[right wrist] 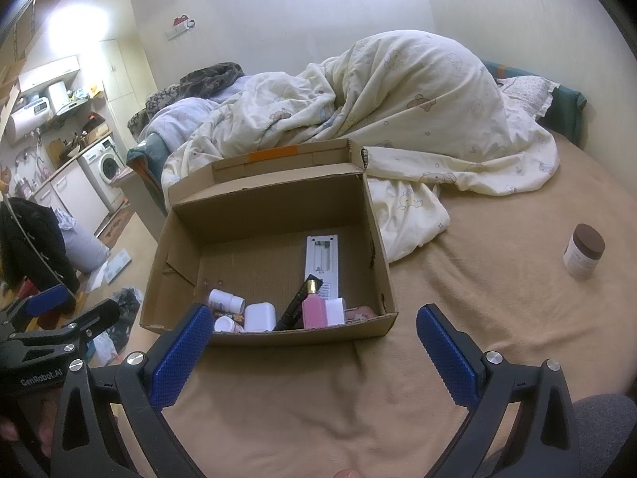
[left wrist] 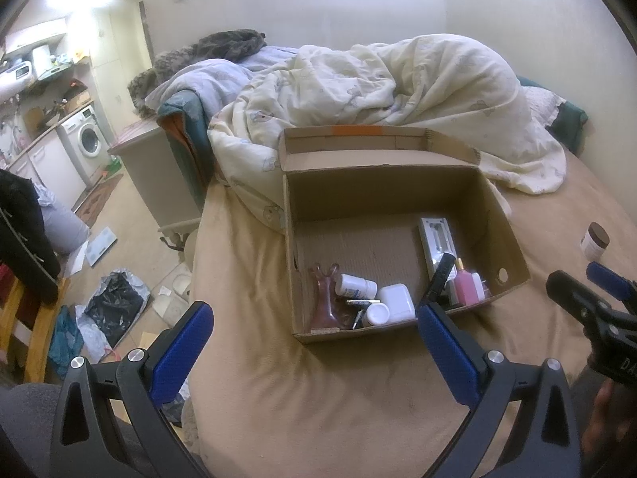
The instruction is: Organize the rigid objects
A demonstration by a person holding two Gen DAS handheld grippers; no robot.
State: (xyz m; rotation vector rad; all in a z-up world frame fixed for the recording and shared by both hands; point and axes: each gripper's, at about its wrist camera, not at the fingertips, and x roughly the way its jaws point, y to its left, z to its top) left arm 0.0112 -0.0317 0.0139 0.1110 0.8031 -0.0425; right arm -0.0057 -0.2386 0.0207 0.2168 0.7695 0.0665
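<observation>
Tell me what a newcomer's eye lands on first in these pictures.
The open cardboard box on the tan bed sheet draws the eye first, its near end crowded with small things: white bottles, a pink bottle and a white remote. Behind it lies a rumpled cream duvet. A brown-lidded jar stands alone on the sheet to the right, outside the box, while the left gripper and right gripper are both open and empty.

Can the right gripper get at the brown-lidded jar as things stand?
Probably yes. The jar stands alone on bare bedsheet, right of the cardboard box; the right gripper is open and empty, with nothing between.
</observation>
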